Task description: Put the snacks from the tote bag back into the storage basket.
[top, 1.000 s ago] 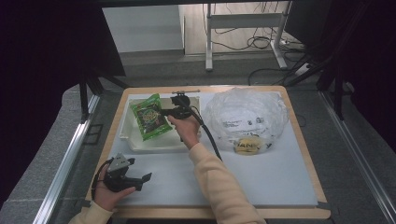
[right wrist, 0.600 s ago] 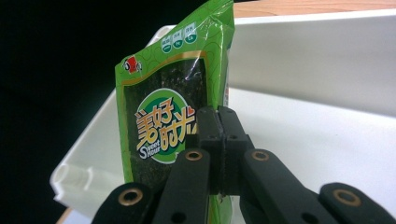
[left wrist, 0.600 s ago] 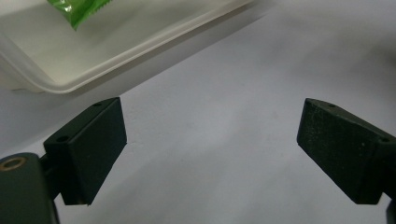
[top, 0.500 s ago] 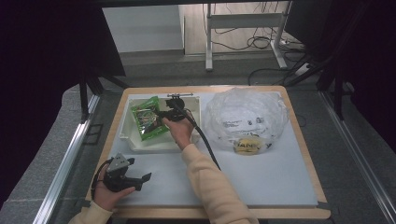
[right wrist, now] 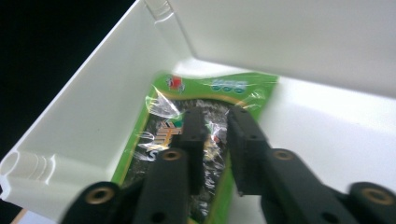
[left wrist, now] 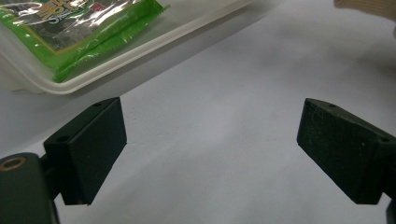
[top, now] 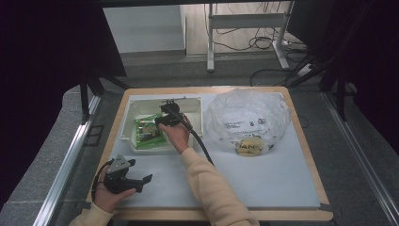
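Observation:
A green seaweed snack packet (top: pixel 148 131) lies in the left half of a white plastic tray (top: pixel 127 137). My right gripper (top: pixel 160 122) reaches into the tray from the right, just over the packet. In the right gripper view its jaws (right wrist: pixel 215 116) have just been opening. They stand a little apart above the packet (right wrist: pixel 210 91), with nothing pressed between the pads. My left gripper (top: pixel 139 170) rests in the hand at the table's front left, open wide. In the left gripper view its jaws (left wrist: pixel 210 135) frame bare white table, with the tray's rim (left wrist: pixel 116 60) and packet (left wrist: pixel 84 28) beyond.
A crumpled clear plastic bag (top: pixel 249 117) lies right of the tray with a yellow packet (top: pixel 249 147) inside it. The right gripper's cable (top: pixel 200 143) trails along the sleeve. The tray's white walls (right wrist: pixel 93 116) rise close around the right gripper.
The right hand moved left and down into the tray. Its jaws have parted, and the green packet now lies flatter, toward the tray's near left. The left hand stayed put.

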`<state>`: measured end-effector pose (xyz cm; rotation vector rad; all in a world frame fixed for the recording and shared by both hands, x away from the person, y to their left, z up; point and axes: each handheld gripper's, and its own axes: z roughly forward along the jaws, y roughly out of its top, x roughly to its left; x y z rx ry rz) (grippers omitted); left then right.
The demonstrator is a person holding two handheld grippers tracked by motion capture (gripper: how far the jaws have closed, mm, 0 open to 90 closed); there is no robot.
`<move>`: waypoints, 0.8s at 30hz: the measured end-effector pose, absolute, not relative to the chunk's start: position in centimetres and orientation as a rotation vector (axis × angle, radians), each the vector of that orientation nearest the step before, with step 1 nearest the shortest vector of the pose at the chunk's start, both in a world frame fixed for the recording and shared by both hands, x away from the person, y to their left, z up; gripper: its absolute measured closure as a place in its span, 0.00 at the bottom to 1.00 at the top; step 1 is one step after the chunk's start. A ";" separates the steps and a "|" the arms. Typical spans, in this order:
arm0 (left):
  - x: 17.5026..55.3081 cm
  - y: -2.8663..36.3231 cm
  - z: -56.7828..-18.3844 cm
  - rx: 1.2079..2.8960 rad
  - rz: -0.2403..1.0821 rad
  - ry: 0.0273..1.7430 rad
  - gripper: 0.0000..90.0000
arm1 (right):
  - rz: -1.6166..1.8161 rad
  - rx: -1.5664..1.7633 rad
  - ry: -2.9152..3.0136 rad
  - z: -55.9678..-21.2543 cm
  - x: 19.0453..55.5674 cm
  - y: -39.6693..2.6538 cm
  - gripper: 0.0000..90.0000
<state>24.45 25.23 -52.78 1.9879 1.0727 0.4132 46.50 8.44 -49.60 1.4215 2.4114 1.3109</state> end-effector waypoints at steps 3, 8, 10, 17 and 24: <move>24.4 25.2 -52.8 1.987 0.414 1.074 0.09 | 1.304 1.402 2.462 -49.4 46.5 8.1 0.69; 24.5 25.2 -52.8 1.989 0.414 1.074 0.09 | 1.328 1.342 2.497 -48.7 46.0 7.3 0.63; 24.5 25.2 -52.8 1.989 0.414 1.076 0.09 | 1.350 1.322 2.496 -48.3 45.8 6.9 0.61; 24.4 25.2 -52.8 1.988 0.417 1.077 0.09 | 1.418 1.239 2.485 -46.9 44.9 5.8 0.59; 24.4 25.3 -52.8 1.991 0.420 1.080 0.09 | 1.431 1.186 2.460 -46.0 44.3 4.7 0.58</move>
